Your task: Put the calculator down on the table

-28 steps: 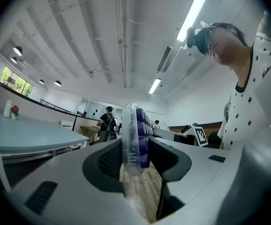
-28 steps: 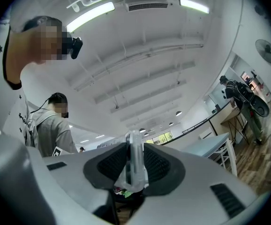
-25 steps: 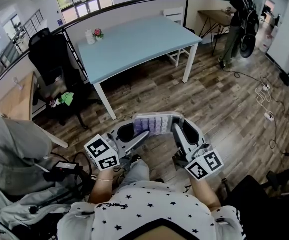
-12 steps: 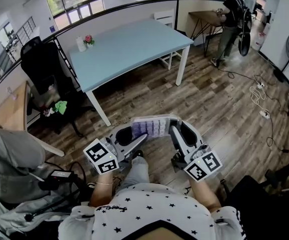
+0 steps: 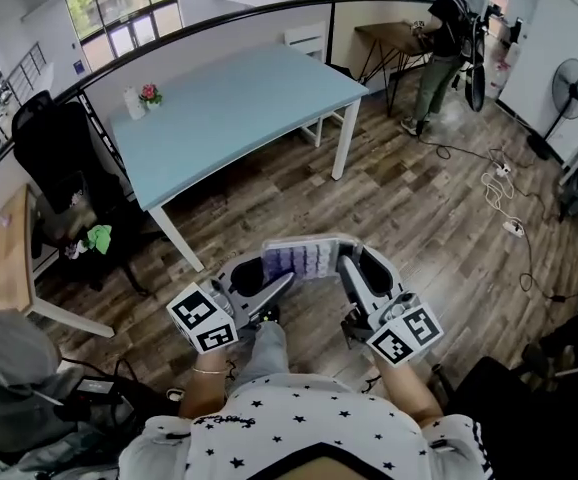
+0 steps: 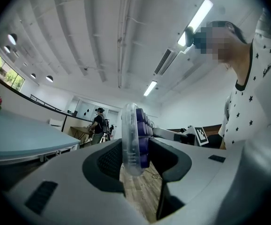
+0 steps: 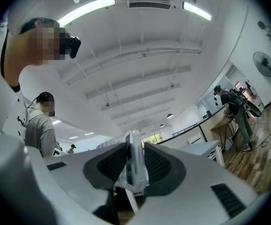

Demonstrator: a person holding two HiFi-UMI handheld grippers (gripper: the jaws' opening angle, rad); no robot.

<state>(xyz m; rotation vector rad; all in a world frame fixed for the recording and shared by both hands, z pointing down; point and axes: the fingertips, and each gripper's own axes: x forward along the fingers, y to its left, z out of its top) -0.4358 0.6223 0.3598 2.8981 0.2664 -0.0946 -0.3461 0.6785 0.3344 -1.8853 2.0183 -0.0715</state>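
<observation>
Head view: we hold the calculator [image 5: 305, 257] with our left gripper [image 5: 272, 271] and right gripper [image 5: 347, 264] each clamped on one end, well apart from the table [image 5: 239, 98].

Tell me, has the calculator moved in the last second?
Yes. The calculator has come a little closer to the blue table, whose near leg now ends level with it in the head view.
</observation>
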